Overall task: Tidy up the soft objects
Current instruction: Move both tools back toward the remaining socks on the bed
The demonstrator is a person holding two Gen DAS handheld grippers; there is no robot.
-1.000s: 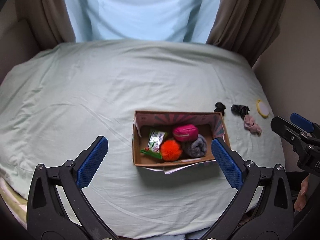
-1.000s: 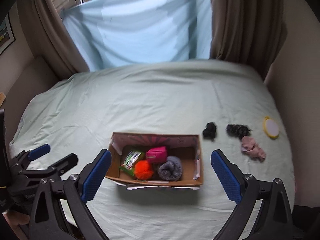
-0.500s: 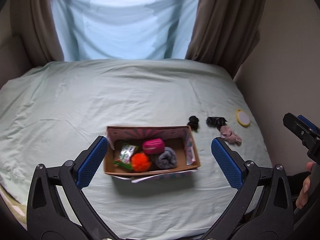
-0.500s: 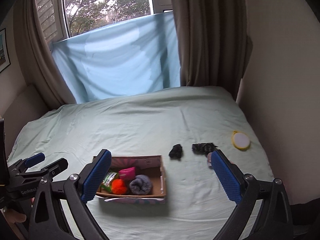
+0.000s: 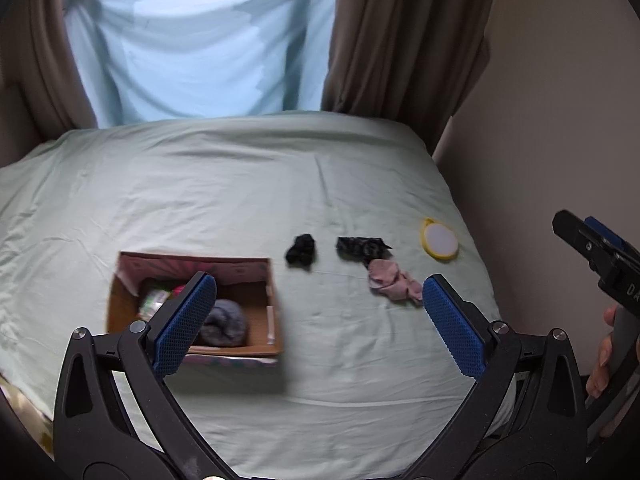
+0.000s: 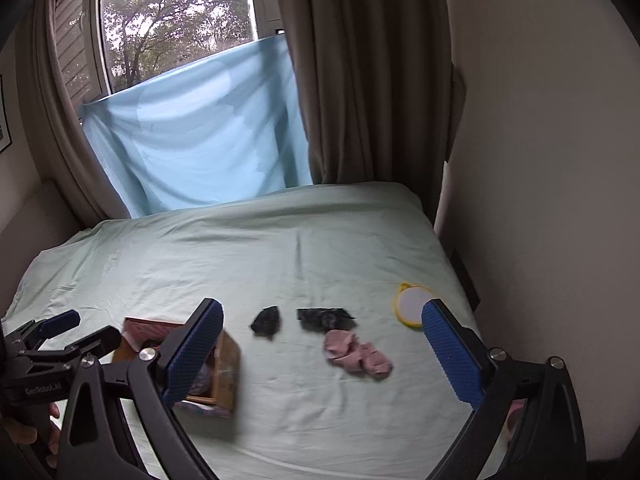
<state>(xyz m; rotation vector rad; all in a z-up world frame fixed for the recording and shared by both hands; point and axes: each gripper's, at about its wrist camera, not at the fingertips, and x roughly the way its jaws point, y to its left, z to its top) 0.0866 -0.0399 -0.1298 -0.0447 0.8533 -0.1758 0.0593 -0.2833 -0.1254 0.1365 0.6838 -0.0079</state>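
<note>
I hold both grippers, left (image 5: 316,324) and right (image 6: 320,352), spread wide and empty; the cardboard box (image 5: 272,312) lies lengthwise across lower left.

Home bedroom, sheeted bed (image 6: 248,248), brown curtains (image 6: 360,72) (window (image 6: 168,28) behind)

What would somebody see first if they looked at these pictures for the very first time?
Probably the open brown cardboard box on the pale green bed sheet, with a rolled grey cloth inside. To its right, loose on the sheet, lie a small black bundle, a dark patterned cloth, a crumpled pink sock and a round yellow-rimmed disc. Behind the bed hangs a light blue sheet across the window.
</note>
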